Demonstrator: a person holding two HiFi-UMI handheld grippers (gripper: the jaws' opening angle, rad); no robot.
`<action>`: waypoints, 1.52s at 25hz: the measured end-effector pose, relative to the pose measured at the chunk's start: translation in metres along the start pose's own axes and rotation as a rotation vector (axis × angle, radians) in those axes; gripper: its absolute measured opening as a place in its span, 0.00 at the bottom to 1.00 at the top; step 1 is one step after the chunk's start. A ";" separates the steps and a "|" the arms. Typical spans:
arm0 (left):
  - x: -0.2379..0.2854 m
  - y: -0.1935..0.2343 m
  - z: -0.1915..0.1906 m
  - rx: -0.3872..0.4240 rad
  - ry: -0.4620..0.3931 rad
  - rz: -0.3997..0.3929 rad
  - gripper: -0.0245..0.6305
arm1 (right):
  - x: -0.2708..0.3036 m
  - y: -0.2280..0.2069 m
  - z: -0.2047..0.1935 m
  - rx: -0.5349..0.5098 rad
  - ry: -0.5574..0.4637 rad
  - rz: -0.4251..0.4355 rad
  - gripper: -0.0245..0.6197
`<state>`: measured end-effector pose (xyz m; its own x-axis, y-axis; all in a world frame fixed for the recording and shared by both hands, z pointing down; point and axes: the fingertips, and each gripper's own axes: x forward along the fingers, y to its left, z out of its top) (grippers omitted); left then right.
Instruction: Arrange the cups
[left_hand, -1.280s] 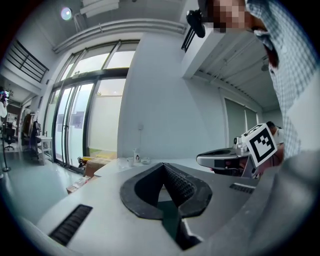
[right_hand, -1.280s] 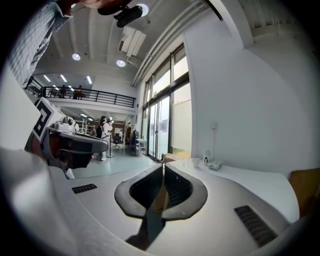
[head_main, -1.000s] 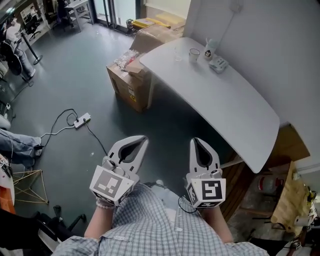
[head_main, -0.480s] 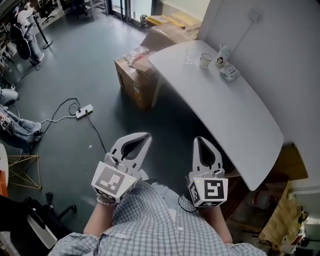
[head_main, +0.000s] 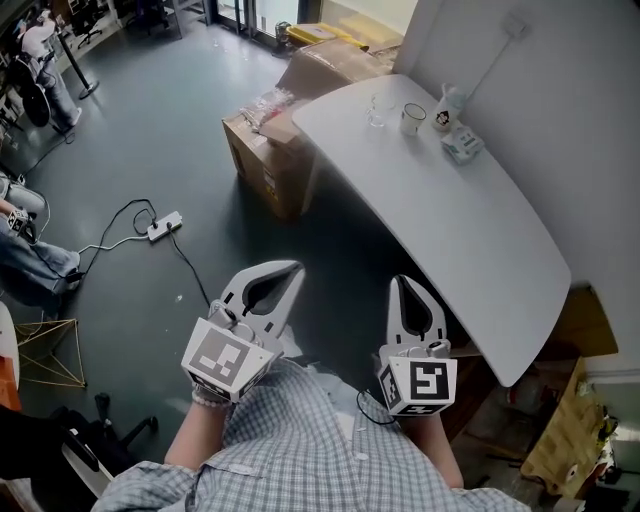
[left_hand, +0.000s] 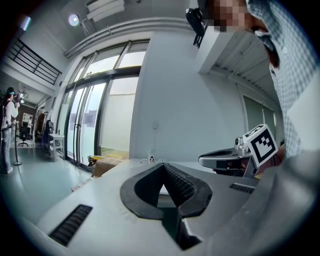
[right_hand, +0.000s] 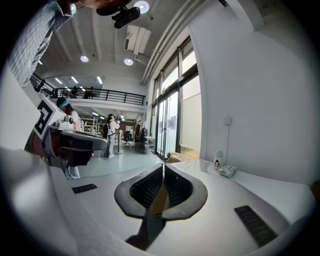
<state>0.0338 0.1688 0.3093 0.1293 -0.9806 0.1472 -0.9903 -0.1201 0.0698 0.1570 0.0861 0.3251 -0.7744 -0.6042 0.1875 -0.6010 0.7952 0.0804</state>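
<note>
Far down a long white table (head_main: 480, 230) stand a clear glass (head_main: 375, 110) and a white cup (head_main: 412, 118), close together near its far end. Both grippers are held low in front of the person's checked shirt, well short of the cups. My left gripper (head_main: 291, 268) hangs over the dark floor with its jaws shut and nothing in them. Beside the table's near edge my right gripper (head_main: 403, 281) is shut too, and empty. In the right gripper view the shut jaws (right_hand: 163, 165) point along the table towards the white cup (right_hand: 204, 165).
A small white bottle with a dark picture (head_main: 449, 107) and a white boxy item (head_main: 462, 147) sit by the wall past the cups. An open cardboard box (head_main: 268, 150) stands at the table's far left corner. A power strip (head_main: 160, 226) and its cable lie on the floor.
The head view has shifted a little, so the table sits slightly lower and further right in it. Both grippers have stayed shut and almost still.
</note>
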 end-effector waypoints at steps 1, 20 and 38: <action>0.006 0.004 -0.001 -0.001 -0.001 -0.013 0.05 | 0.006 -0.004 0.000 0.004 0.004 -0.014 0.08; 0.106 0.169 0.018 0.015 0.015 -0.131 0.05 | 0.178 -0.003 0.024 0.037 0.030 -0.134 0.08; 0.175 0.236 0.009 0.002 0.055 -0.167 0.05 | 0.253 -0.030 0.013 0.064 0.078 -0.198 0.08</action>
<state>-0.1773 -0.0327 0.3430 0.2945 -0.9371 0.1873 -0.9549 -0.2809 0.0963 -0.0234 -0.0918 0.3569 -0.6237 -0.7406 0.2501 -0.7533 0.6549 0.0609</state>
